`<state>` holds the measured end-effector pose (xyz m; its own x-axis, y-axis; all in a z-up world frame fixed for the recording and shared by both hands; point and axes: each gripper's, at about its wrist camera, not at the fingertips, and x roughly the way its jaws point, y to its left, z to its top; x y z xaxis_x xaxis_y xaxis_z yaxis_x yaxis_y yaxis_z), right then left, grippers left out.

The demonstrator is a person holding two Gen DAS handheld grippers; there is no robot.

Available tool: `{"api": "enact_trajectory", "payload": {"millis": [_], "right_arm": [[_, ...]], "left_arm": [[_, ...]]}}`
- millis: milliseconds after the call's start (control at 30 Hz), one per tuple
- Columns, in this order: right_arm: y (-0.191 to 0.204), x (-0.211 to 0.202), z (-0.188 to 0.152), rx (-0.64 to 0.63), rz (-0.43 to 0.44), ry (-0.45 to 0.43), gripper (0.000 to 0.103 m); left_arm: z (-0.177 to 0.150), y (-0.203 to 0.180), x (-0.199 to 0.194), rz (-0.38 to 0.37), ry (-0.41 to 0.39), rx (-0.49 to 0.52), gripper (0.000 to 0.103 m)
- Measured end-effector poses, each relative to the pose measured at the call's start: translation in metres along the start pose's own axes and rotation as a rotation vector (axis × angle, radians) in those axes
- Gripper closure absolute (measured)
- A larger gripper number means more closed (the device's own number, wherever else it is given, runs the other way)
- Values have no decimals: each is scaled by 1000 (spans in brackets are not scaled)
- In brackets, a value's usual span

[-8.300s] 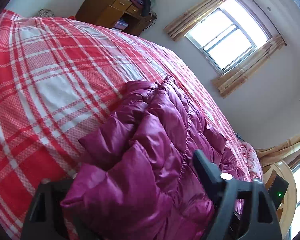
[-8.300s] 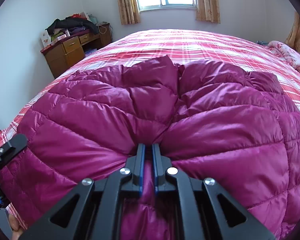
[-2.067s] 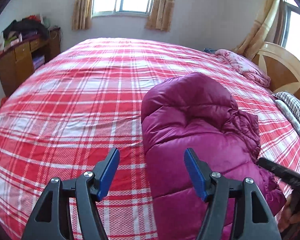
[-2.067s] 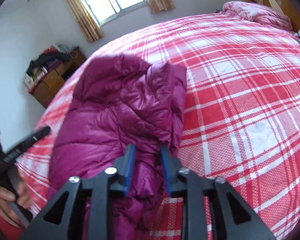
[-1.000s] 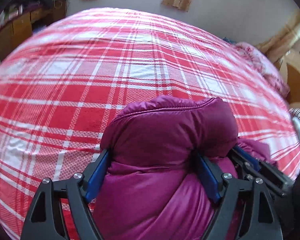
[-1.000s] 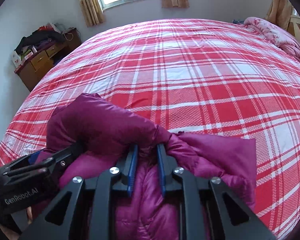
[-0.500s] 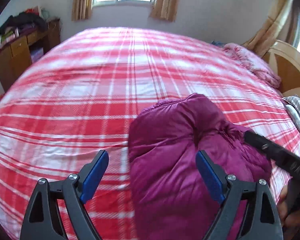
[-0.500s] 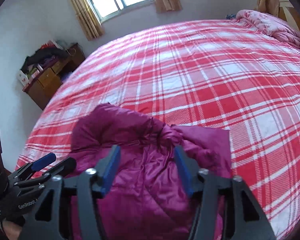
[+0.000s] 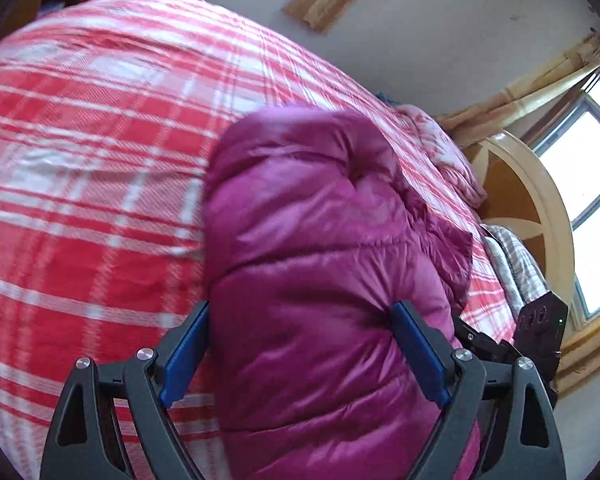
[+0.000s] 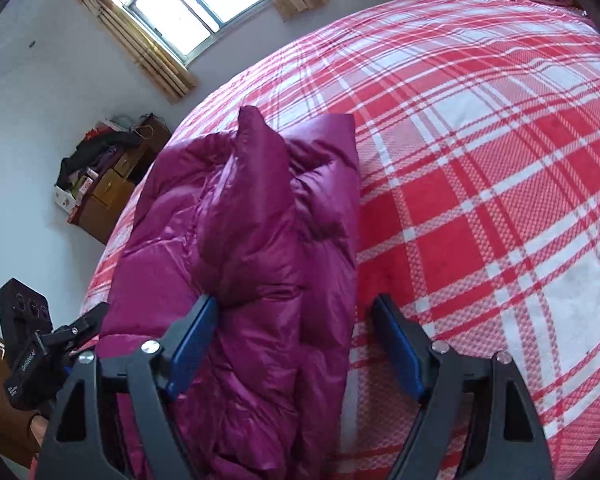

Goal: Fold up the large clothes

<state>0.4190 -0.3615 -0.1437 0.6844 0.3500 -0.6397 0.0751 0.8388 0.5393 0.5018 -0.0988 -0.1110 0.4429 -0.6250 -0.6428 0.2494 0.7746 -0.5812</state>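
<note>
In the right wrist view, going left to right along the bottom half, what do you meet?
The left tongs → the purple down jacket → the red plaid bedspread.

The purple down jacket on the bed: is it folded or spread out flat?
Folded. The purple down jacket lies as a narrow, thick bundle, layers doubled over, on the plaid bedspread.
</note>
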Motion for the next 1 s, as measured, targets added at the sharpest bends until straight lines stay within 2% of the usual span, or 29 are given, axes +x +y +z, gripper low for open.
{"api": "enact_trajectory", "payload": {"millis": [67,200,233,267,300,333,367,400,533,633,767,867,1000], "right_arm": [[3,1,1,-24,2,8,20],[11,9,2,-63,10,27,21],[16,12,1,-82,5,36,27],[22,15,1,-100,15,51,39],[26,16,0,-106,17,60,43],[30,17,-2,-114,13,68,50],[30,16,-2,-114,17,73,59],[32,16,-3,-100,40,86,64],[46,7,-12,-86,57,97,73],[65,1,-24,-95,87,92,76],[91,-4,-42,-68,176,78,77],[122,2,-59,-82,238,89,77],[174,20,-76,-170,289,142,77]], "left_arm": [[0,5,8,-37,23,-41,13],[-2,-1,8,-45,16,-10,13],[-4,-5,9,-40,16,3,13],[-4,-11,10,-29,17,20,14],[-5,-16,9,-12,16,35,20],[-7,-20,6,-3,8,44,25],[-7,-24,4,5,1,55,33],[-9,-30,-1,21,-8,77,40],[-14,-42,-20,90,-30,122,51],[-22,-43,-50,123,-71,127,53],[-37,-32,-93,142,-133,118,53],[-48,-15,-127,185,-181,112,53],[-61,25,-171,252,-220,42,53]]}}
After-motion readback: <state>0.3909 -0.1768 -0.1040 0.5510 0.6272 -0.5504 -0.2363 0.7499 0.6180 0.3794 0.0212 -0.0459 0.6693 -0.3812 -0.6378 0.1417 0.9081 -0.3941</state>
